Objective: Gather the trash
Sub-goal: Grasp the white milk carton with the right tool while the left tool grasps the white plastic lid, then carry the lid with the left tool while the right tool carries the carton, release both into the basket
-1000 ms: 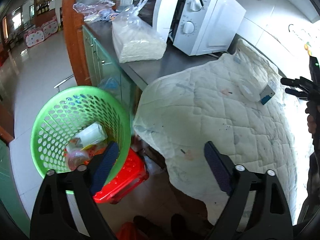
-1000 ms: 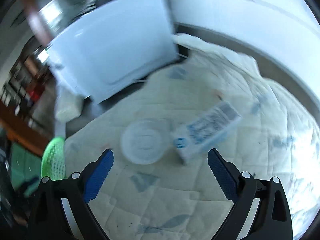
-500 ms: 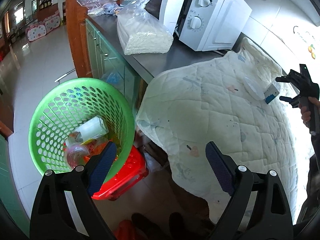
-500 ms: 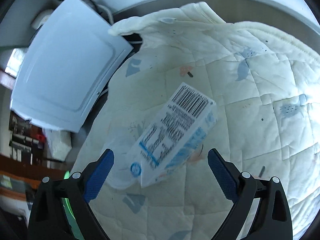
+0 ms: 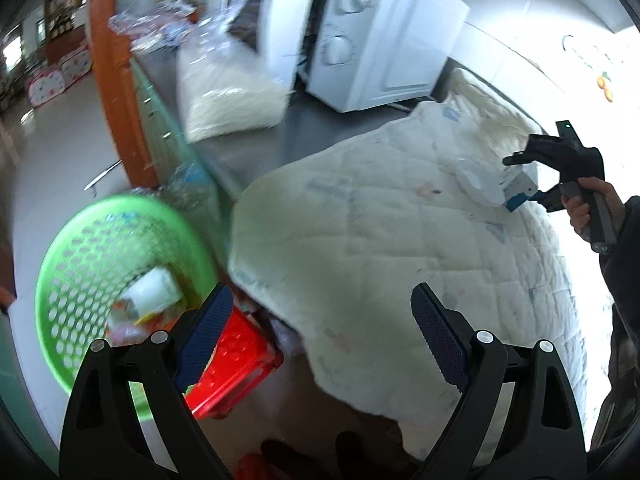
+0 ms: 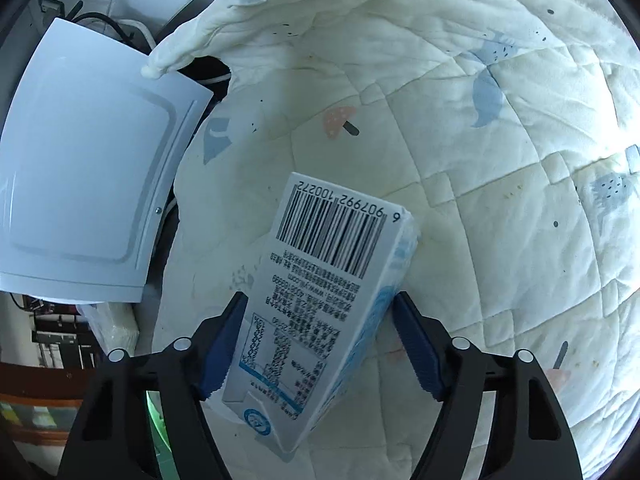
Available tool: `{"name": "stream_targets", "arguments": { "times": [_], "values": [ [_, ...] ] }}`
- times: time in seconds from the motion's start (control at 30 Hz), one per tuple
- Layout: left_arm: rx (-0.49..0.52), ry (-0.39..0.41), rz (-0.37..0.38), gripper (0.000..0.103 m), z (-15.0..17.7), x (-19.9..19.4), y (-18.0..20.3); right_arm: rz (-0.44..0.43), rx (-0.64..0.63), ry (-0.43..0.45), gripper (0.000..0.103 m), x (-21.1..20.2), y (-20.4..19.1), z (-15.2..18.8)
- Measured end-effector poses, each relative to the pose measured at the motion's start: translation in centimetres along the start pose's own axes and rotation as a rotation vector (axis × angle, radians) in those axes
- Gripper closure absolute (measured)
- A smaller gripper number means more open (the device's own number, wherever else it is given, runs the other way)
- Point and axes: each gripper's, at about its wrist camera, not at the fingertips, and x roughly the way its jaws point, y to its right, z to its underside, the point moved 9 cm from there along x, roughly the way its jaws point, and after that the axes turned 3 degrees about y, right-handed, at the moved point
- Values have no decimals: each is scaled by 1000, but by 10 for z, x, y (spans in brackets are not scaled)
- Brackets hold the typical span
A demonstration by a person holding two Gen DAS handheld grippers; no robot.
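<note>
Two claws, one carton.
My right claw [image 6: 316, 344] has been closing around the carton [image 6: 320, 300] on the quilt [image 6: 500, 240], right pad apart; my left claw [image 5: 320, 332] hangs spread near the basket [image 5: 80, 264].

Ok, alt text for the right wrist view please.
The right gripper straddles a white and blue carton lying barcode-up on a cream quilted cover, its jaws just closing, left pad touching the carton. A white microwave sits at the left edge.
</note>
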Motion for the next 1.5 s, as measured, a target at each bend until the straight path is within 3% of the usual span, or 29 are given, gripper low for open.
{"name": "stream_targets", "arguments": {
  "times": [0.23,0.53,0.6,0.73,1.13,1.5],
  "values": [
    [114,1,89,14,-34,34,69,-44,-97,-25,62,-21,-6,9],
    [248,-59,197,14,-61,97,170,-80,-256,-11,63,-56,-7,23],
    [297,-77,238,8,-63,108,192,-88,-299,0,63,-69,-8,24],
    [404,-96,227,5,-61,127,216,-101,-347,18,63,-89,-7,26],
    [536,-196,130,5,-66,189,226,-145,-370,23,63,-106,-4,29],
    [480,-154,159,11,-68,191,219,-132,-419,26,63,-102,-12,36]
  ]
}}
